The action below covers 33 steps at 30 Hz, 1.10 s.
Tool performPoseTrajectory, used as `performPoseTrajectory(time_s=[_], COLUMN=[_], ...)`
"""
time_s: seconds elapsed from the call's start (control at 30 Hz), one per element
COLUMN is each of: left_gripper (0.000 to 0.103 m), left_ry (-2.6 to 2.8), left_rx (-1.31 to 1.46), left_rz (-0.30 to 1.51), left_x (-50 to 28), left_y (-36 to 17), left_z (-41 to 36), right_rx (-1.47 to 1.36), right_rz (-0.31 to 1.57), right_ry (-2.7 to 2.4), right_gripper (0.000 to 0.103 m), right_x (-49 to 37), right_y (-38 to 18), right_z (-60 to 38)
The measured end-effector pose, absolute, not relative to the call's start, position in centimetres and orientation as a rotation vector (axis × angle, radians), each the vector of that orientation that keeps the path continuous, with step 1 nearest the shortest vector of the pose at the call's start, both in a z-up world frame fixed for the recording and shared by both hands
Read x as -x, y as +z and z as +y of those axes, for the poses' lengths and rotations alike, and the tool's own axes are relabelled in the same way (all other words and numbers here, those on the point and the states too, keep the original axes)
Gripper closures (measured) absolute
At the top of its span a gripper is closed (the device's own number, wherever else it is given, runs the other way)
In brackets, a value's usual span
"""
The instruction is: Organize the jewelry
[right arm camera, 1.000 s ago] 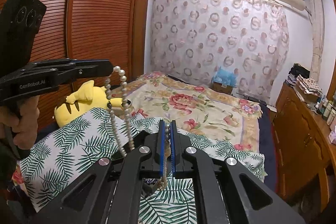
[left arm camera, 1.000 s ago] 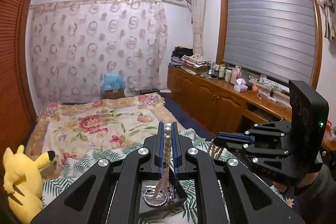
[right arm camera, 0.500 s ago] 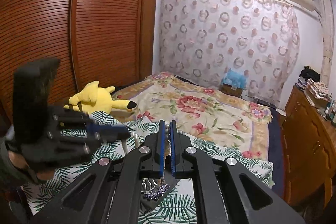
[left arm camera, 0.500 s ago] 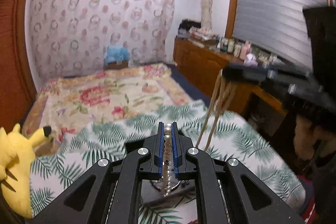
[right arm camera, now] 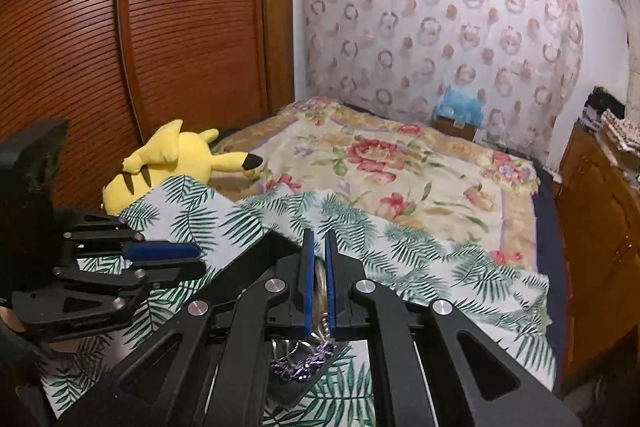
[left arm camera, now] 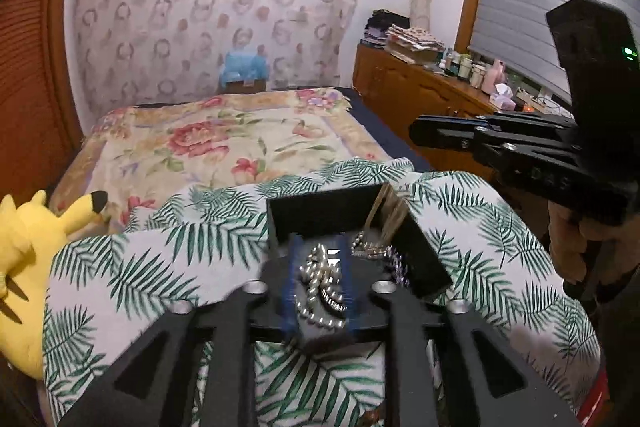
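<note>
Below the left wrist camera, the left gripper [left arm camera: 318,287] hangs over a black box [left arm camera: 332,207] on a palm-leaf cloth [left arm camera: 132,267], its blurred blue pads spread with a heap of pearl necklace [left arm camera: 320,287] lying loose between them in the box. At the right, the right gripper [left arm camera: 416,137] reaches in sideways, and a pale strand [left arm camera: 386,211] drops beneath it into the box's far right corner. A yellow plush toy [left arm camera: 24,247] lies far left

From the right wrist camera, the right gripper [right arm camera: 319,255] has its blue pads pressed close on the pearl strand [right arm camera: 320,311]. Near and below, a purple chain [right arm camera: 304,363] lies in the box [right arm camera: 288,393]. The left gripper [right arm camera: 196,257] sits at the left, with a gap between its fingers
</note>
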<state>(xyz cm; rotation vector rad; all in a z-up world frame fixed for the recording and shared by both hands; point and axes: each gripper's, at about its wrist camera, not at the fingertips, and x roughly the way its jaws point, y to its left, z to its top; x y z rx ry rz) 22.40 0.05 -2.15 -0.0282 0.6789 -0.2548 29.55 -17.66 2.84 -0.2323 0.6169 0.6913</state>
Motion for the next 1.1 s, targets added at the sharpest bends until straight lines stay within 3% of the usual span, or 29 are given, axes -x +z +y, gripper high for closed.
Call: performPoseTrajectory(time_s=[1.1], left_gripper=[0.079], left_ry=[-0.248], left_rx=[0.028], left_rz=[0.719], left_x=[-8.4], left_y=[-6.3], left_z=[-0.1], right_rx=[0.113], right_rz=[0.731], right_ry=[0.681], right_gripper=[0.091], right_x=[-10.2], right_y=[-5.2], right_z=[-23.6])
